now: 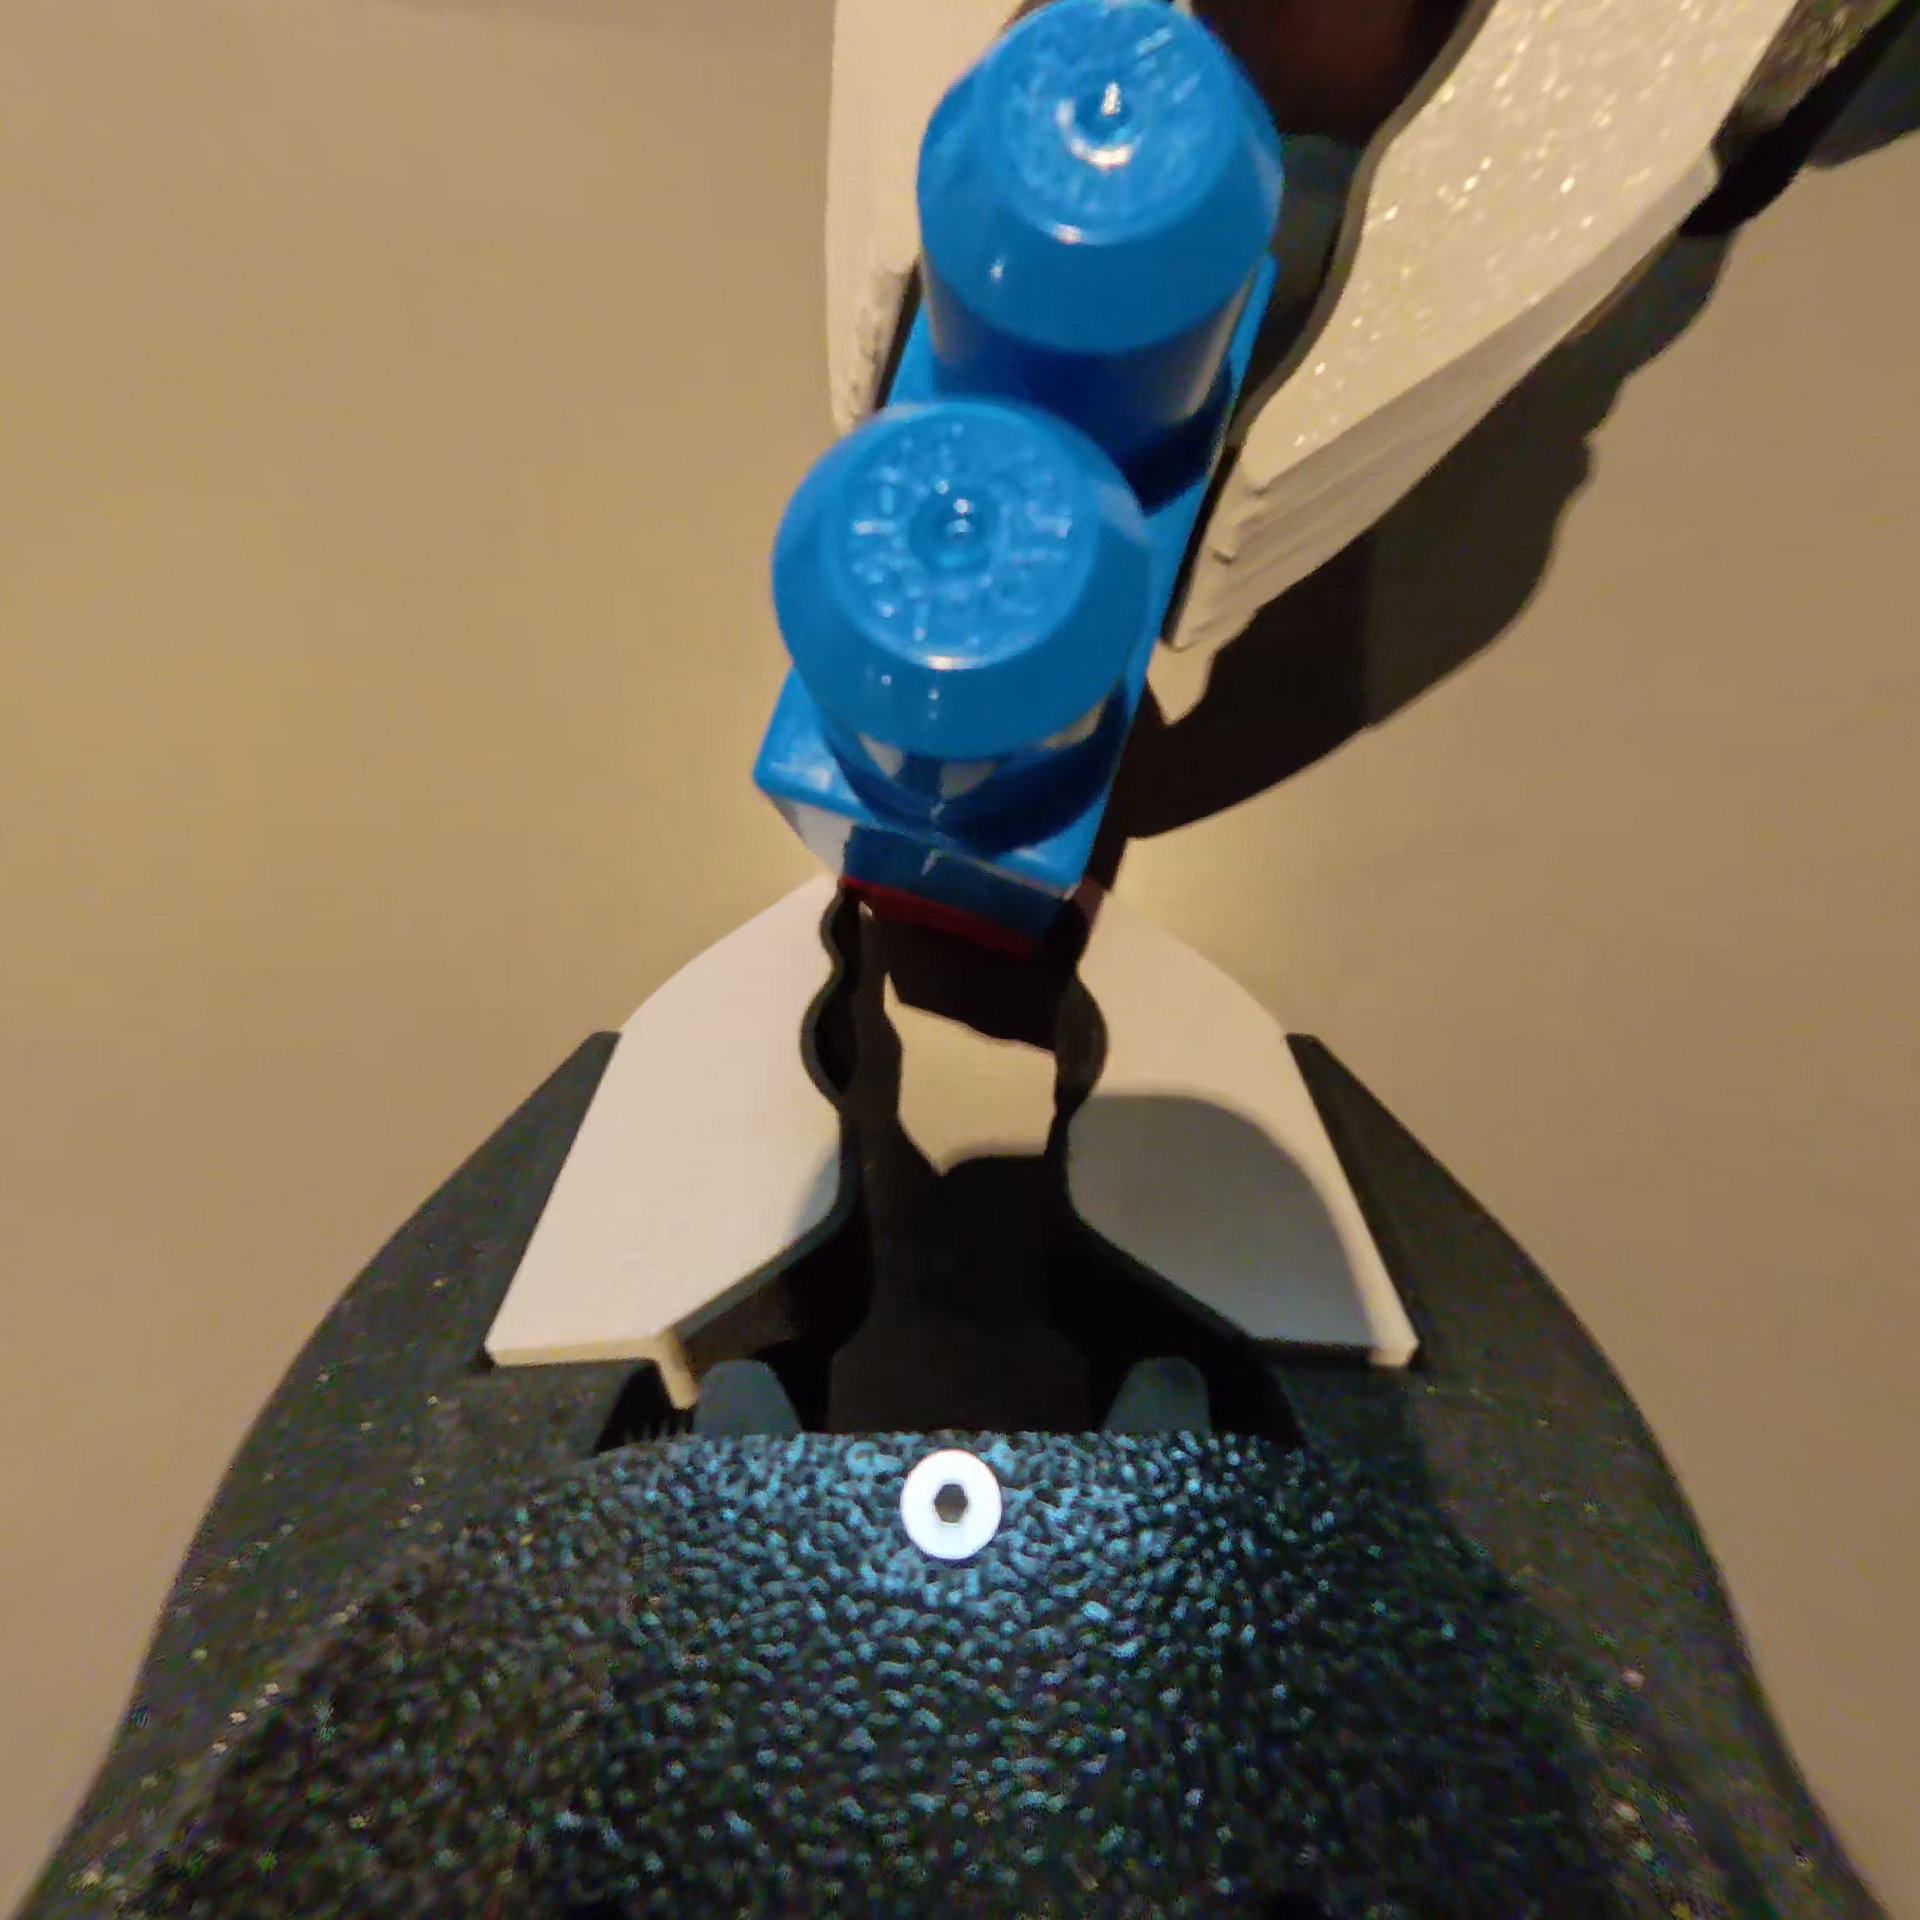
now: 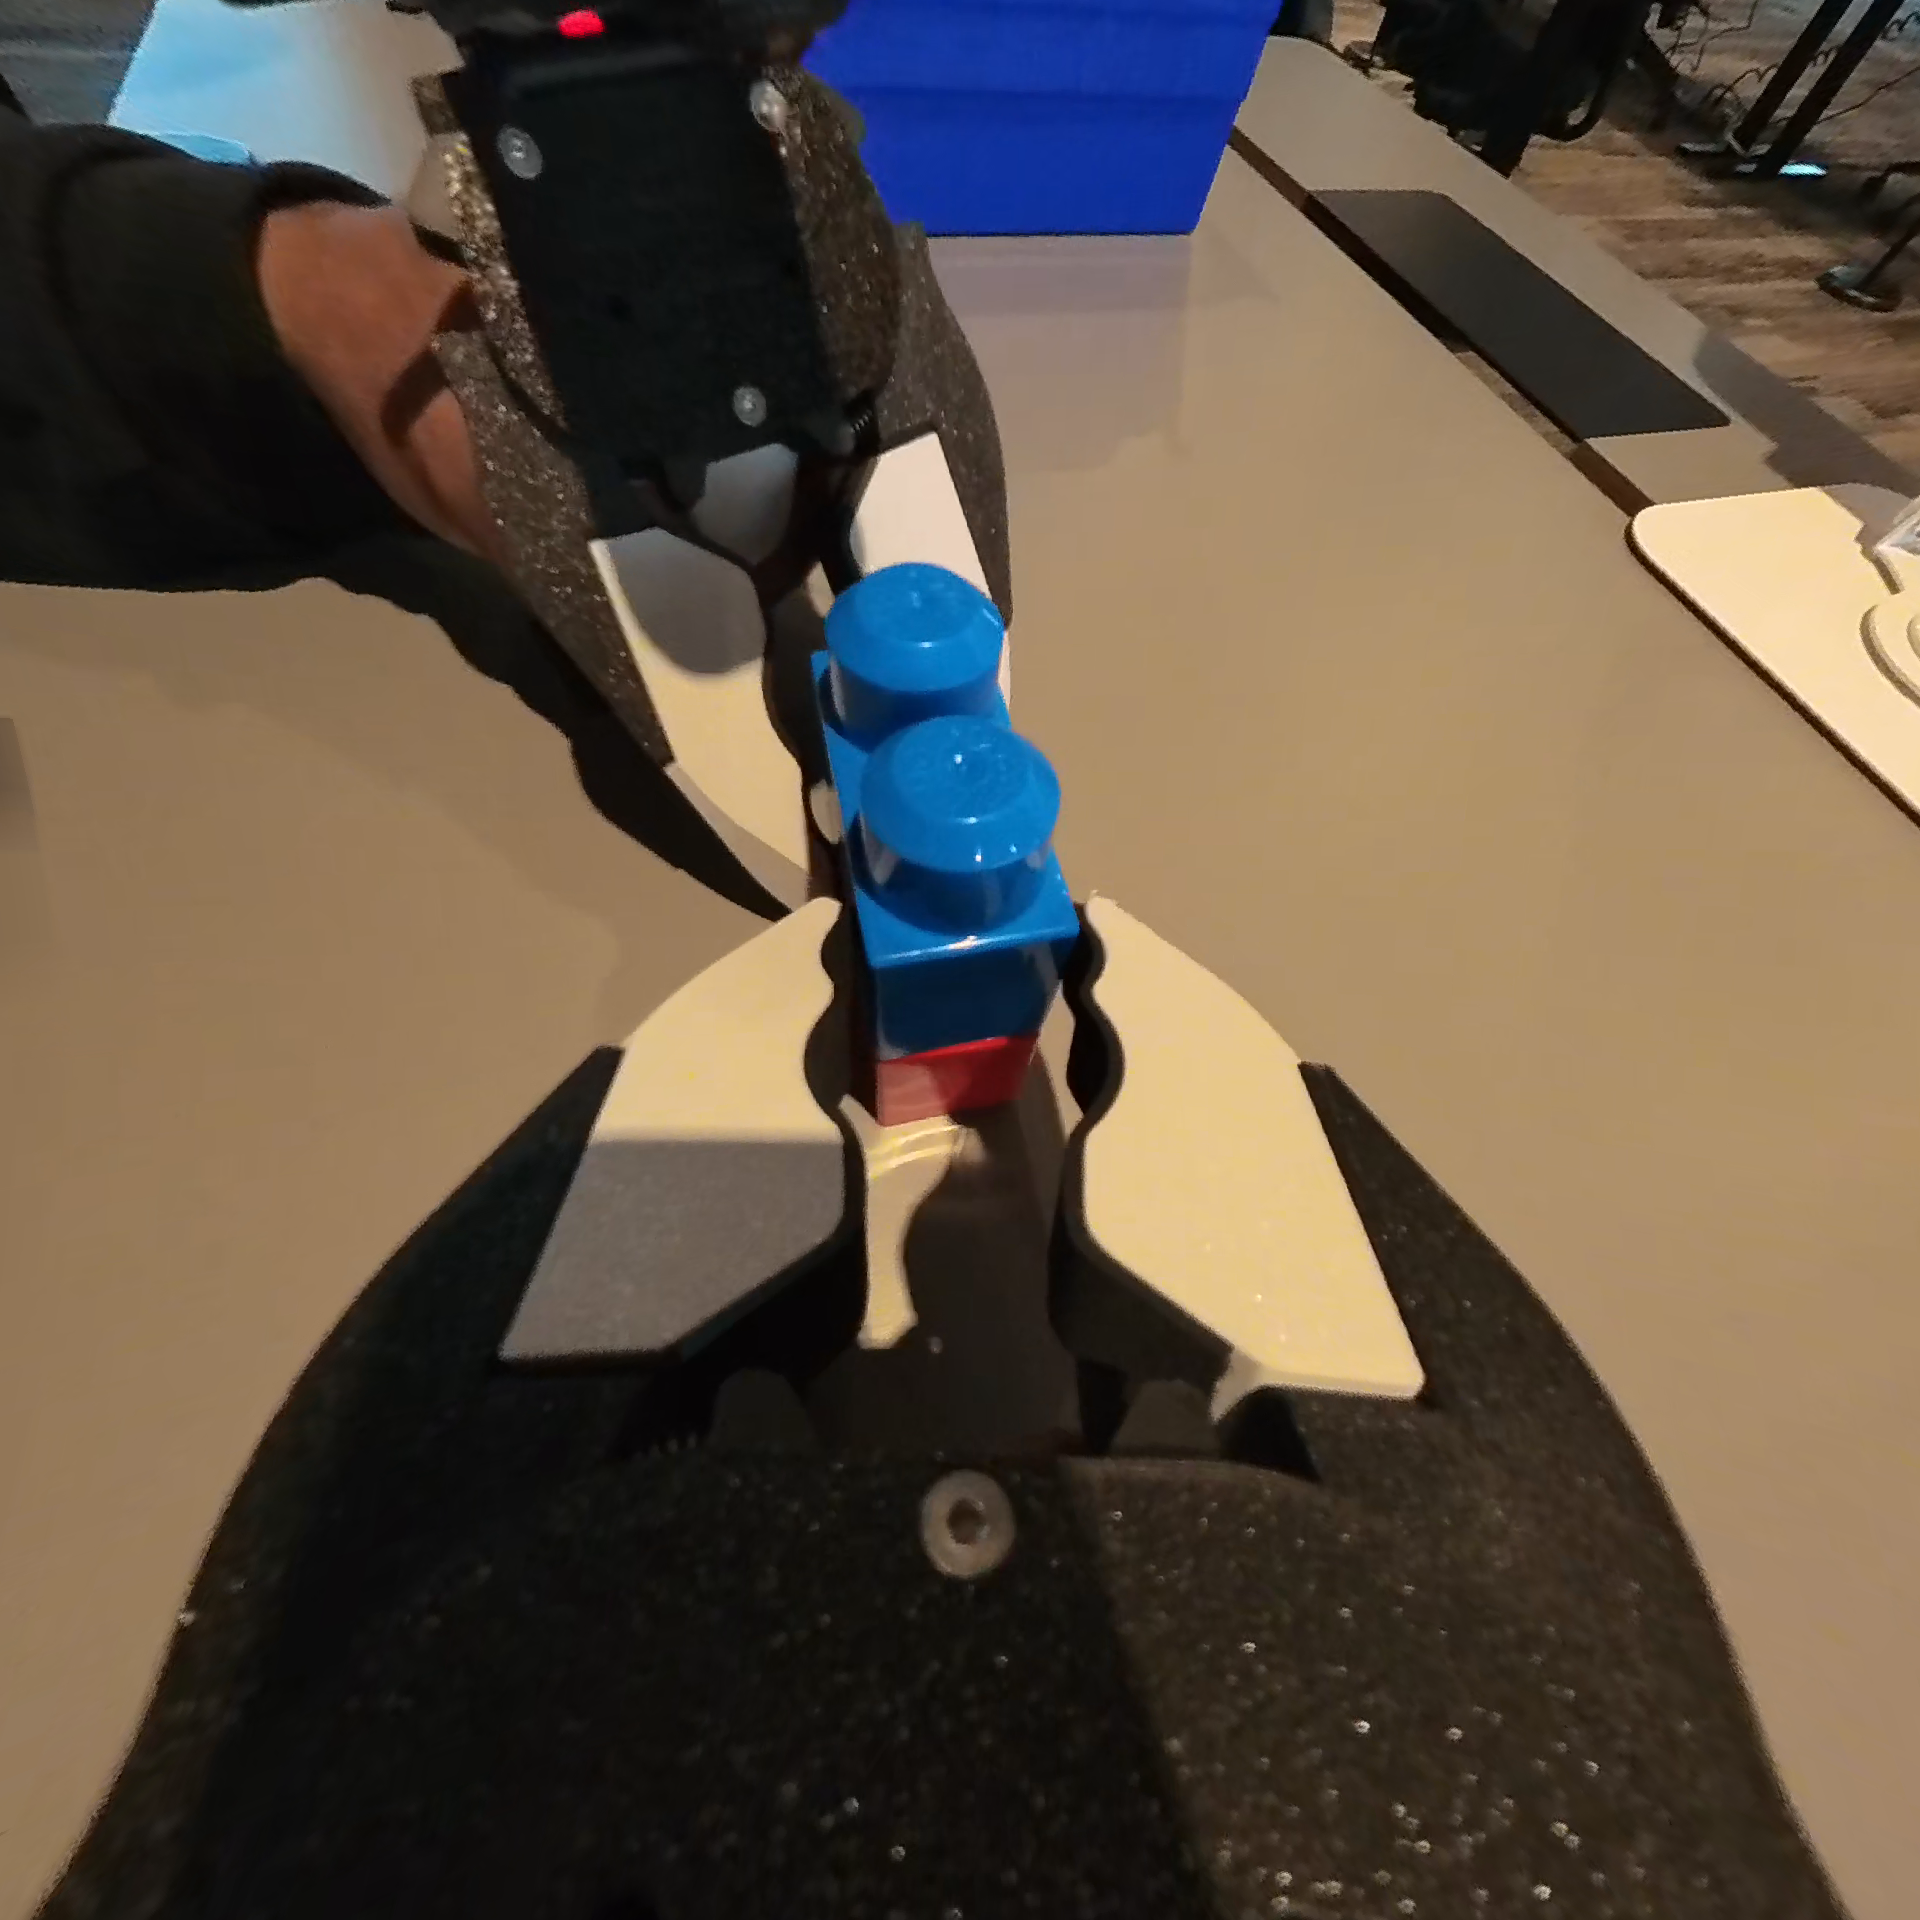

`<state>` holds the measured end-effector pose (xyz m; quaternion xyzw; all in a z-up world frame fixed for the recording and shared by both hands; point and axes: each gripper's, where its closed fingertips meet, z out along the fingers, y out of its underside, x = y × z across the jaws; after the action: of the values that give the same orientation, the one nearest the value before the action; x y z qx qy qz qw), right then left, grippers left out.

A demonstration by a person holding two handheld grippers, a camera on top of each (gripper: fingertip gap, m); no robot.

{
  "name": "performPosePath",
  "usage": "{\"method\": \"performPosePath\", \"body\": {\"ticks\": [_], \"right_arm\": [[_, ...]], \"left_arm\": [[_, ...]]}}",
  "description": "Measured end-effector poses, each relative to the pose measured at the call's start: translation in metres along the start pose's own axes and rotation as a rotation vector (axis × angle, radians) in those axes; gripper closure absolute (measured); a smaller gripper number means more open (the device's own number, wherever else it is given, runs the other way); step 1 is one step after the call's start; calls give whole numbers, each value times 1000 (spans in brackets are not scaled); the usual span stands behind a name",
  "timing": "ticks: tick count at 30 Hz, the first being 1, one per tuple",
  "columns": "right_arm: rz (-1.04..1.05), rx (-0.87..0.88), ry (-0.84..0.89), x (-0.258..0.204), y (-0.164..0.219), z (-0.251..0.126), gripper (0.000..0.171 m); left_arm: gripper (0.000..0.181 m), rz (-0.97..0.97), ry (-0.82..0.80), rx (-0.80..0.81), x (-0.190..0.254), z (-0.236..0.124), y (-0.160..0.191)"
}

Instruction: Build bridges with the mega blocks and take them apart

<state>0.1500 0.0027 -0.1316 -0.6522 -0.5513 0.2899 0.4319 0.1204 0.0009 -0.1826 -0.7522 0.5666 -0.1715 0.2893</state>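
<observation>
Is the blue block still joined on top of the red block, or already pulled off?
Joined. The blue block sits directly on the red block with no visible gap.

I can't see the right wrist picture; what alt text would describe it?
A blue block with two round studs, stacked on a red block, is held between two grippers: the right gripper from the near end, the left gripper from the far end. Behind them, a blue bin stands on the tan table.

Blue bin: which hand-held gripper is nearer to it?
Left. The left hand-held gripper sits between blue bin and block stack; the right hand-held gripper is on the stack's opposite side.
</observation>
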Motion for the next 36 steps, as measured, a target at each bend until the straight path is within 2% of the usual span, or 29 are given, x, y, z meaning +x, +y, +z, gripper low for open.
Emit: {"method": "performPosePath", "body": {"ticks": [1, 5, 12, 15, 20, 27, 32, 36], "right_arm": [[9, 1, -12, 0, 0, 0, 133], [34, 14, -74, -3, 2, -1, 134], [-3, -6, -82, -9, 1, 1, 134], [-6, -7, -83, -9, 1, 1, 134], [-5, -3, -86, -9, 1, 1, 134], [-13, -7, -86, -9, 1, 1, 134], [-10, -19, -86, -9, 2, 1, 134], [-6, -30, -83, -8, 2, 0, 134]], "left_arm": [[146, 1, 20, 12, 1, 1, 0], [146, -9, 95, 59, 5, 2, -2], [145, 10, 192, 17, 9, -12, 7], [146, 43, 226, 125, 9, -30, -2], [147, 102, 200, 359, 6, -49, -33], [147, 158, 184, 432, 6, -43, -39], [147, 116, 218, 474, 6, -42, -40], [147, 127, 192, 428, 5, -40, -38]]}}
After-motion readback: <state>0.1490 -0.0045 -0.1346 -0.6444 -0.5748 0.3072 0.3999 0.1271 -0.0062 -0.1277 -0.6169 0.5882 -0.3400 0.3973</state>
